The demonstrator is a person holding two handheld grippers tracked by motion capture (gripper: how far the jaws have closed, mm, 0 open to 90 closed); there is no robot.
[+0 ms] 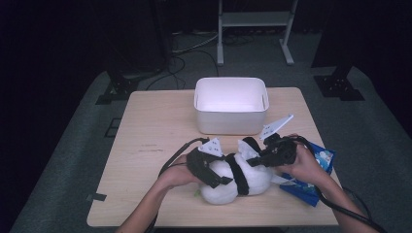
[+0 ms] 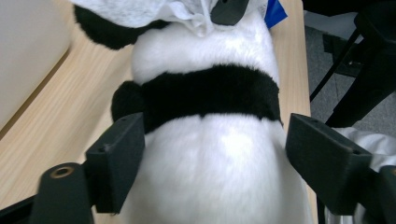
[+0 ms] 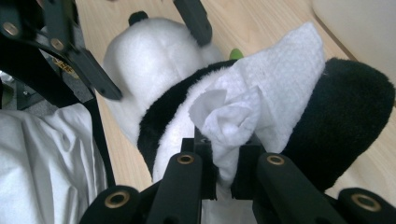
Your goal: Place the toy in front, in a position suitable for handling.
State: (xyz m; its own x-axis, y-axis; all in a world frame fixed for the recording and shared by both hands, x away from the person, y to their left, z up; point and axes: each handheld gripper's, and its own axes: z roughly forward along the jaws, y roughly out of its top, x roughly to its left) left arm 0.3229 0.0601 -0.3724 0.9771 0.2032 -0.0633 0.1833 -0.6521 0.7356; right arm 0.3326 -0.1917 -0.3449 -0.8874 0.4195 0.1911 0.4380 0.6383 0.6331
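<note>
Room dim, lit mainly over light wood surface (image 1: 155, 131). Grey carpet floor (image 1: 63, 155) all round. Black cables (image 1: 187, 56) trail on floor behind. White metal frame (image 1: 255, 22) at rear centre. Black stand feet (image 1: 340, 85) rear right, another (image 1: 116, 90) rear left. Bkgd walls too dark to tell.

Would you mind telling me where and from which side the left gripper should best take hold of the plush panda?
Probably around the white rump, below the black band. The plush panda lies lengthwise on the table, and the left gripper already straddles that rounded end from behind, jaws open on either flank. The right gripper pinches a white cloth at the other end, so the rump is the free part.
</note>
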